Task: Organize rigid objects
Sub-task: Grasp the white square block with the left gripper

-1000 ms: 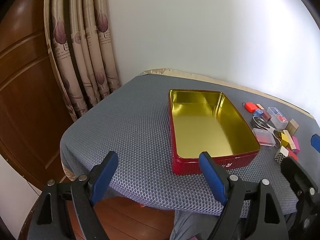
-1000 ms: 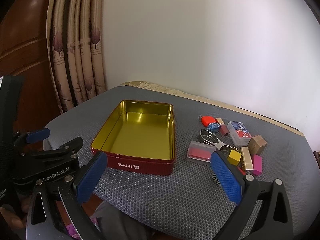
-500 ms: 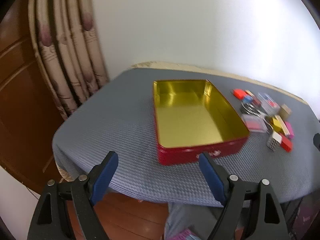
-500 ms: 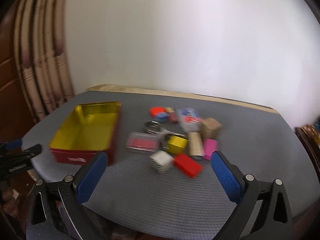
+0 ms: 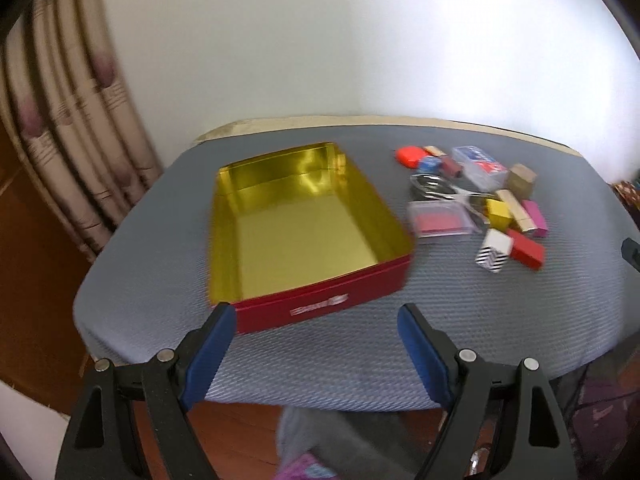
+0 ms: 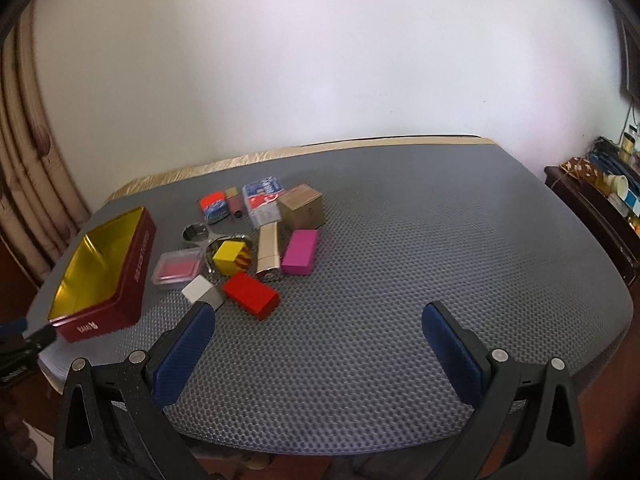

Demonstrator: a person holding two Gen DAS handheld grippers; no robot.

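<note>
Left wrist view gives you the red tin [image 5: 320, 304], open with nothing inside, on the gray counter [image 5: 440, 320]; small blocks [image 6: 250, 294] cluster just right of it. Your left claw [image 5: 316, 344] and right claw [image 6: 316, 344] both hover spread, holding nothing.
</note>
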